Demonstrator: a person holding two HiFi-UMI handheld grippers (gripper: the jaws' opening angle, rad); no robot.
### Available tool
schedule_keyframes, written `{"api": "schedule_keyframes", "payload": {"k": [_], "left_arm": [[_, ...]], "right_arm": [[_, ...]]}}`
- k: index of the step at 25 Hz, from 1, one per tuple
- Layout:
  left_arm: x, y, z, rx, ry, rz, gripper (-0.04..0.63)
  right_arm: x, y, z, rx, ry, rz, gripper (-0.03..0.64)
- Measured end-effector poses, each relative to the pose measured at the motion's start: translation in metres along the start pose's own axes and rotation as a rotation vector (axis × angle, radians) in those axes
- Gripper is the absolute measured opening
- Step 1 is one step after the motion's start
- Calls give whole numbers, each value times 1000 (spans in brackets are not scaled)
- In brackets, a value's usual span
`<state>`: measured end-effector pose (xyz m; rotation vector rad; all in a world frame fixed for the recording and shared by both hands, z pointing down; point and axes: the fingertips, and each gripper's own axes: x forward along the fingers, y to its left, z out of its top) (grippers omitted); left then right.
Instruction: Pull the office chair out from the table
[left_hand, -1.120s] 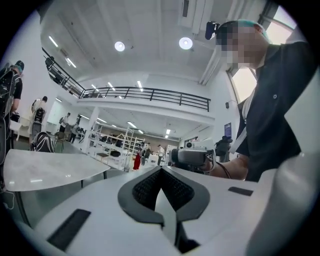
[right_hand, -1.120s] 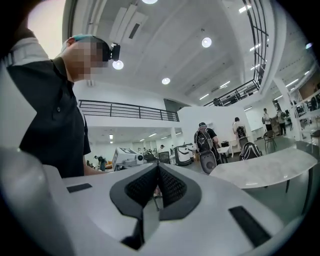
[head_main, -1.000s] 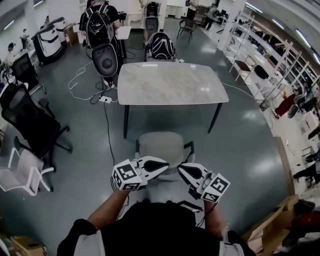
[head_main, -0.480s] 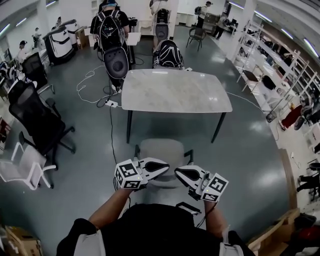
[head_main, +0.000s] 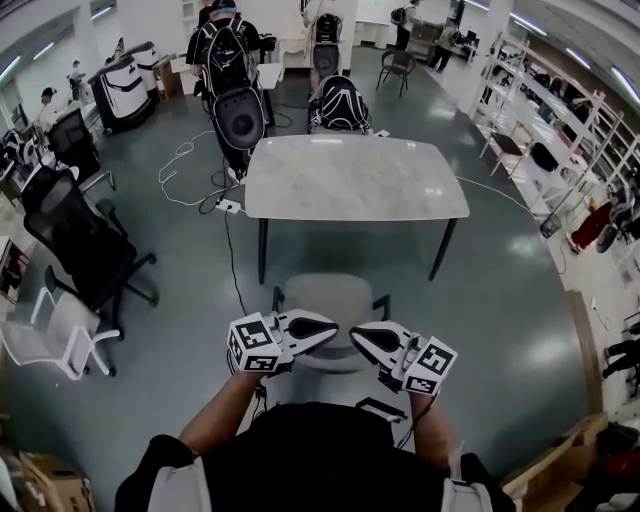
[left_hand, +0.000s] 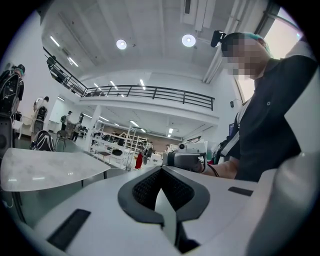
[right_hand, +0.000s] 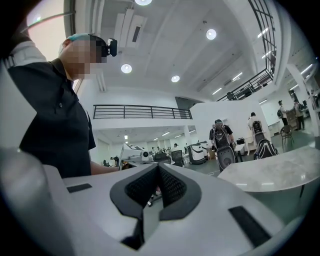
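The grey office chair (head_main: 324, 300) stands right in front of me, a strip of floor between it and the marble-topped table (head_main: 350, 175). My left gripper (head_main: 334, 326) and right gripper (head_main: 353, 336) hover over the chair's back end, tips pointing at each other and nearly meeting. Both are shut with nothing between the jaws. The left gripper view shows its shut jaws (left_hand: 160, 186), the right gripper (left_hand: 186, 160) opposite and the table (left_hand: 45, 167) at left. The right gripper view shows shut jaws (right_hand: 157, 189) and the table (right_hand: 280, 172) at right. Whether either gripper touches the chair cannot be told.
A black mesh chair (head_main: 85, 250) and a white chair (head_main: 55, 335) stand on the left. Cables and a power strip (head_main: 228, 206) lie by the table's left legs. People with backpacks (head_main: 230, 50) stand beyond the table. Shelving (head_main: 560, 120) lines the right side; cardboard boxes (head_main: 545, 470) sit at lower right.
The whole scene has slid slightly down and right in the head view. Both grippers stay shut and keep their place over the chair's back; the right one has turned a little.
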<state>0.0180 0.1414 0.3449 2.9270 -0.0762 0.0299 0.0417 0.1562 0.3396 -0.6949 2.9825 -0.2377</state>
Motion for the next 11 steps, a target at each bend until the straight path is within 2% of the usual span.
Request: {"api": "schedule_keyframes", "payload": {"k": [11], "left_arm": [[0, 0, 1, -28, -46, -23, 11]], "right_arm": [[-3, -7, -4, 6, -4, -54, 18]]}}
